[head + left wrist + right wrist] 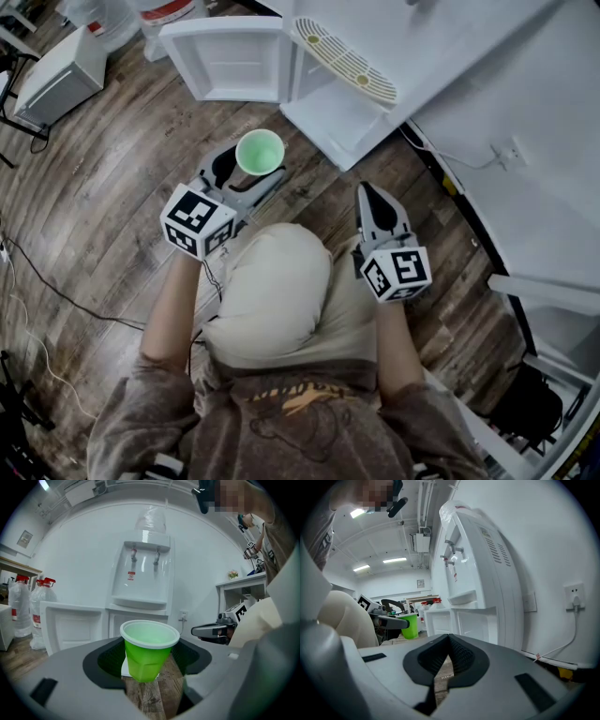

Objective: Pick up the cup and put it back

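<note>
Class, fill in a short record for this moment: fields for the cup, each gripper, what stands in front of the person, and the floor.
Cup: green cup, upright, lifted clear of the floor
Left gripper: left gripper closed on the cup's sides, holding it
Right gripper: right gripper jaws together, nothing between them
In front: white water dispenser, with its lower cabinet door standing open
Floor: wooden floor, dark planks

One green cup, near left. Two grippers: left gripper and right gripper. One water dispenser, far. Two red-capped water jugs, far left.
</note>
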A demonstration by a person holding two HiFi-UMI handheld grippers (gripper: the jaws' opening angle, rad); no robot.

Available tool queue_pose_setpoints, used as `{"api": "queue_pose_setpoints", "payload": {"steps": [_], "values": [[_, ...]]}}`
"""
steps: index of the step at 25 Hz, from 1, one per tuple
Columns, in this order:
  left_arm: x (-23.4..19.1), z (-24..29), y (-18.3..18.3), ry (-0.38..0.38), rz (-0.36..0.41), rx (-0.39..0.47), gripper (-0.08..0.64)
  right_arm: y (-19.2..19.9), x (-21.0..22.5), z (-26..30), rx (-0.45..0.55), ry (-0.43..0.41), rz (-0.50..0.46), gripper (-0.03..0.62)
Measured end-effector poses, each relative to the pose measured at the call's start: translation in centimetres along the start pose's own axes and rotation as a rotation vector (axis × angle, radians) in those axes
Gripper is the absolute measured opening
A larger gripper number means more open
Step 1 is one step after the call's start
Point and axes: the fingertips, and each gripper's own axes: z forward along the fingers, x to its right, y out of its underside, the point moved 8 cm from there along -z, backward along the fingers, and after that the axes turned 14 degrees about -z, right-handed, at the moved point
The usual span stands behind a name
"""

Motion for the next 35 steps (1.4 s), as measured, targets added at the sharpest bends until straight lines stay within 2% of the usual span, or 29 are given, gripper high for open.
{"api": "queue_pose_setpoints", "payload": {"steps": [11,17,35], "values": [[-1.9,5.3,0.3,0.051,0.059,0.044,0.306,-0.4,0.1,-1.0,0.008,0.014,0.013,0.002],[-3.1,9.6,1.2,0.105,0.052,0.07,0.306,-1.0,-0.1,-1.3,0.007,0.016,0.018,0.002],[-7.1,21.2,7.0,0.078,0.028,0.064,0.306,-1.7,0.5,-1.7,-0.007,0.053,0.014,0.002]]}}
